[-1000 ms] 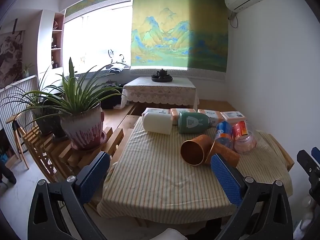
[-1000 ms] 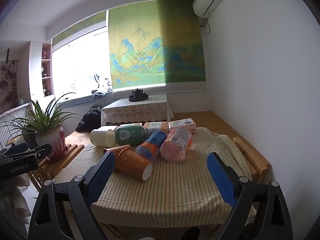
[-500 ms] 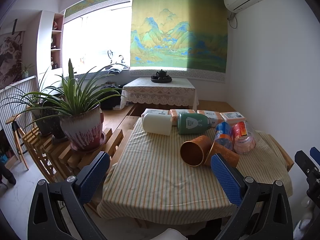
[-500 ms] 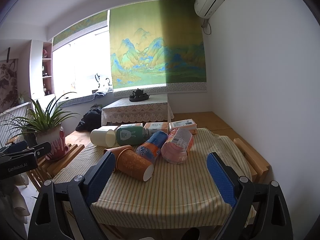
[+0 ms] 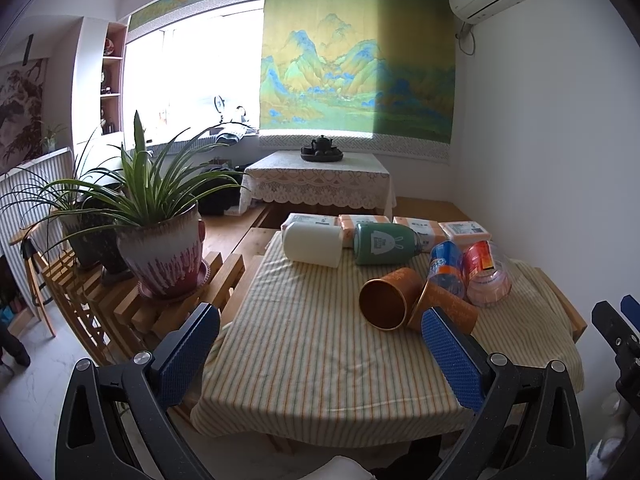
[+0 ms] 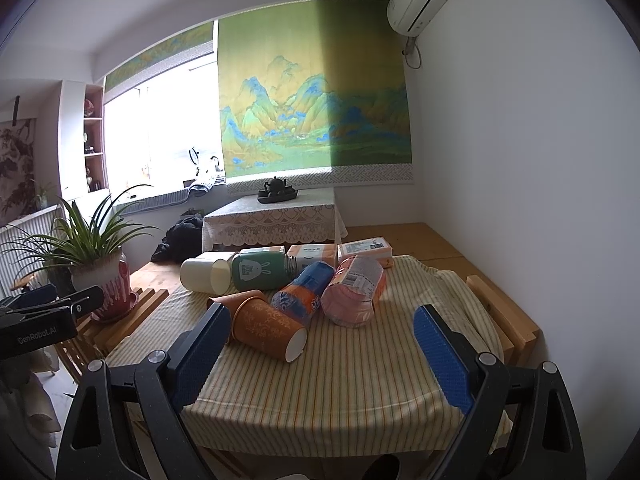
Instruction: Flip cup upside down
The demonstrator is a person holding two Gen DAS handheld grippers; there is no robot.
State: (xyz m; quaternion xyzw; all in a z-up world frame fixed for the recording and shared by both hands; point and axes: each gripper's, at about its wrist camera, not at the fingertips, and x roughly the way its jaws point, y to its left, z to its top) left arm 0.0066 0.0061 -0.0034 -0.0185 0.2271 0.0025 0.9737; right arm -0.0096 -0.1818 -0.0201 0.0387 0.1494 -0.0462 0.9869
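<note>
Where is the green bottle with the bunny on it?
In both views, the green bunny bottle lies on its side at the table's far end, between the white cup and the blue-orange bottle.

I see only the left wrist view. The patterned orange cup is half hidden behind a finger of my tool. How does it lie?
Observer: In the right wrist view the patterned orange cup lies on its side, with its white end towards that camera.
Operator: And the white cup, where is its mouth?
Observer: The white cup also lies on its side; its open mouth turns towards the green bottle.
Operator: Is the right tool free?
Observer: Yes, the right tool is open and holds nothing.
</note>
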